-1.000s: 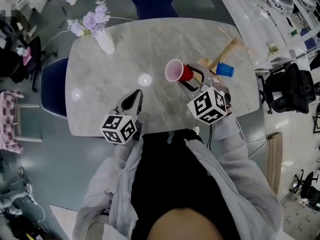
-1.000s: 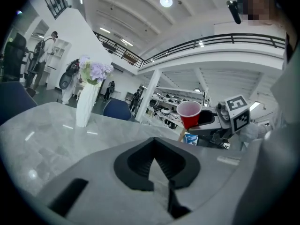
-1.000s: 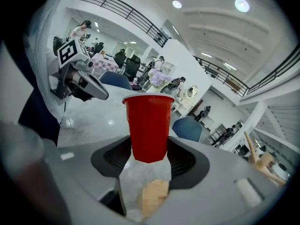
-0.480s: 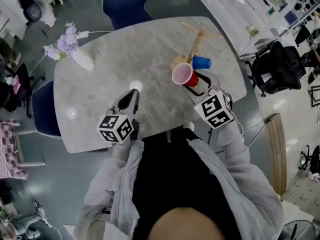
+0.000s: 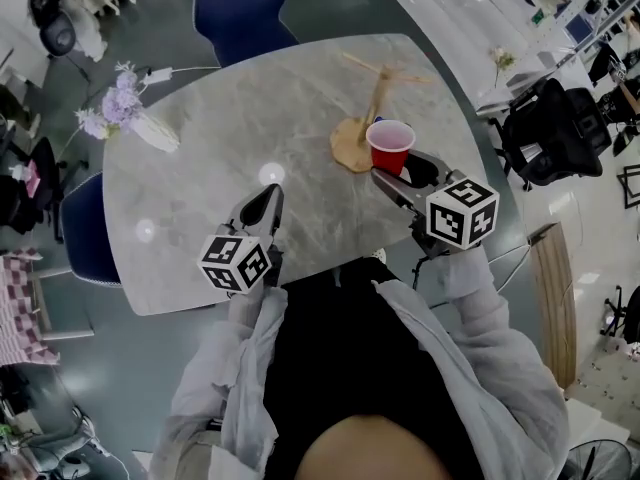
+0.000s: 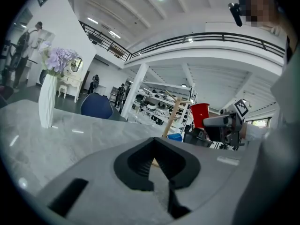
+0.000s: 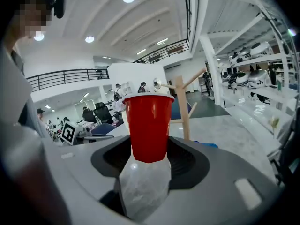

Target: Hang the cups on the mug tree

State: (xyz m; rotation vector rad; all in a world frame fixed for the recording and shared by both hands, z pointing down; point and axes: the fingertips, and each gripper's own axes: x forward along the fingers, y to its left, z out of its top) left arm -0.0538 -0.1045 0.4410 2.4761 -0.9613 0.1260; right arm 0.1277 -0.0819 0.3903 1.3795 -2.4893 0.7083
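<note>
Two arms: sleeved, both reaching forward over the near edge of the surface point(image 5: 250, 108).
left hand-held gripper point(image 5: 267, 192): points ahead, nearly level; jaws together, nothing between them.
right hand-held gripper point(image 5: 398, 168): aimed at the mug tree point(image 5: 352, 150); jaws clamped on the lower body of the red cup point(image 5: 390, 136).
red cup: upright, mouth up, just beside the tree's base.
cups counted: two, the red one held and the blue cup point(image 6: 174, 137) on the surface by the tree.
mug tree: one.
vase of flowers point(image 5: 150, 133): one, at the far left.
</note>
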